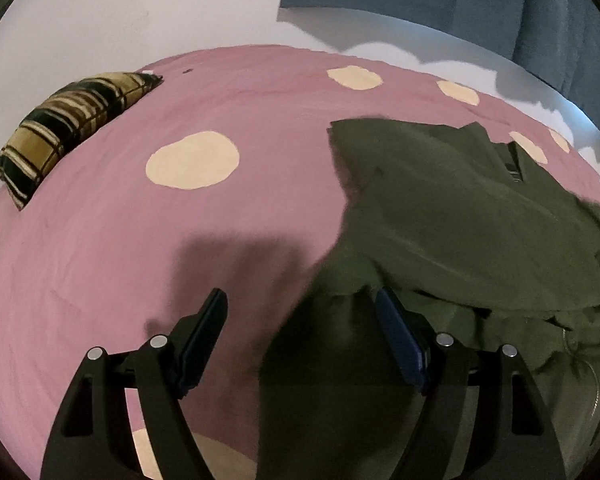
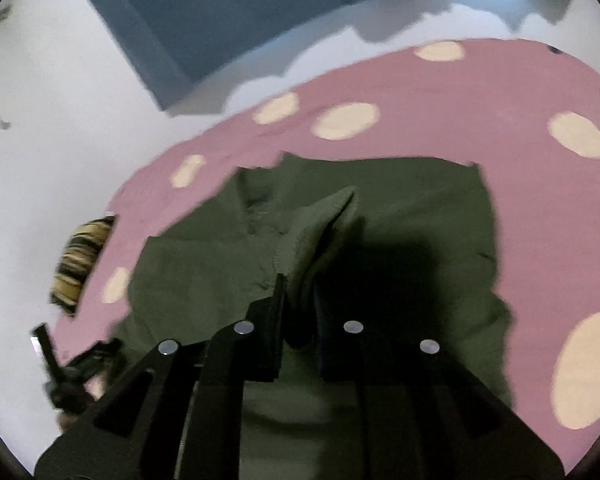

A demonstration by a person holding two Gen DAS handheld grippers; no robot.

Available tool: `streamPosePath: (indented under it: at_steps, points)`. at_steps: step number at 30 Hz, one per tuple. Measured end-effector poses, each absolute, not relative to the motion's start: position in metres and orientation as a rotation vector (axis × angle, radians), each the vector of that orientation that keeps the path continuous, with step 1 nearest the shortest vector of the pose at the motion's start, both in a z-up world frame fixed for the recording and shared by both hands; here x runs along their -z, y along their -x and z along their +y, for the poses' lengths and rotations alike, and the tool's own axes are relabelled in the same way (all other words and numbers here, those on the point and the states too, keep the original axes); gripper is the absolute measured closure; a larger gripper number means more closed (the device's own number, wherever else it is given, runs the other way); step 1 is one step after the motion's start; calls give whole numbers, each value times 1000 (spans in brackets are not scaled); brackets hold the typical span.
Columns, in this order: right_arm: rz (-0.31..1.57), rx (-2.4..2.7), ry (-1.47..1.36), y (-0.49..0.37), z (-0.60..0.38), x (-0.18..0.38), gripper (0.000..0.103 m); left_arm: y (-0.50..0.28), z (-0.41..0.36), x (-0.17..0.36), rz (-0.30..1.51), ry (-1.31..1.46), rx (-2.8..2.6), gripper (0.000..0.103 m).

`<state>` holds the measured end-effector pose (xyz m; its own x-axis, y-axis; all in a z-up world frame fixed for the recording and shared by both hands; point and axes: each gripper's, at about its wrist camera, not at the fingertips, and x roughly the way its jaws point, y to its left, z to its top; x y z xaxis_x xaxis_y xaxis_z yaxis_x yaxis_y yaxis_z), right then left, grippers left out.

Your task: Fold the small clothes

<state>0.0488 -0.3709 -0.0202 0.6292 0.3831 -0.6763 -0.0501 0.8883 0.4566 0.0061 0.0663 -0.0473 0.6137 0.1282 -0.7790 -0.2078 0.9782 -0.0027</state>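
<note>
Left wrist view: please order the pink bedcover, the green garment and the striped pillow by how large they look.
1. pink bedcover
2. green garment, though it lies nearer the camera
3. striped pillow

My right gripper (image 2: 300,288) has its jaws clamped on a raised fold of the olive-green fabric garment (image 2: 400,216), ribbed hem sticking up between the black fingers (image 2: 273,320). Rest of the garment lies spread on the pink bedsheet with cream polka dots (image 2: 440,92). Striped yellow-and-black pillow (image 2: 79,260) at the sheet's left edge. Blue curtain (image 2: 219,12) against the white wall up top. My left gripper (image 2: 65,368) is visible bottom left, blurred, state unclear.
</note>
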Motion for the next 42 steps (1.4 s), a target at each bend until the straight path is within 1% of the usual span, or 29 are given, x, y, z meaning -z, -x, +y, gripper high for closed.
streamPosePath:
  at_steps: [4, 7, 14, 20, 24, 26, 27, 29, 31, 33, 42]
  points:
    - [976, -196, -452, -58, -388, 68, 92, -8, 72, 55, 918, 127, -208, 27]
    - [1008, -192, -511, -59, -399, 93, 92, -9, 76, 57, 930, 145, -206, 27]
    - [1012, -226, -596, -59, -407, 102, 91, -10, 76, 59, 940, 147, -207, 27]
    - [983, -246, -670, -52, -417, 98, 88, -8, 76, 57, 939, 152, -187, 27]
    - [957, -224, -657, -42, -425, 88, 84, -3, 70, 52, 922, 124, -161, 27]
    - [947, -219, -650, -35, -430, 83, 80, -1, 67, 48, 912, 110, -159, 27]
    - [938, -216, -644, -30, -432, 80, 75, 0, 64, 46, 907, 104, -159, 27]
    - [924, -214, -635, -22, -433, 75, 71, 3, 61, 42, 898, 102, -151, 27]
    - [911, -206, -613, -9, -434, 70, 63, 7, 58, 38, 888, 103, -145, 27]
    - [901, -202, -595, 1, -435, 66, 59, 10, 54, 34, 880, 100, -139, 27]
    - [887, -217, -572, 42, -438, 59, 52, 30, 37, 21, 854, 90, -103, 27]
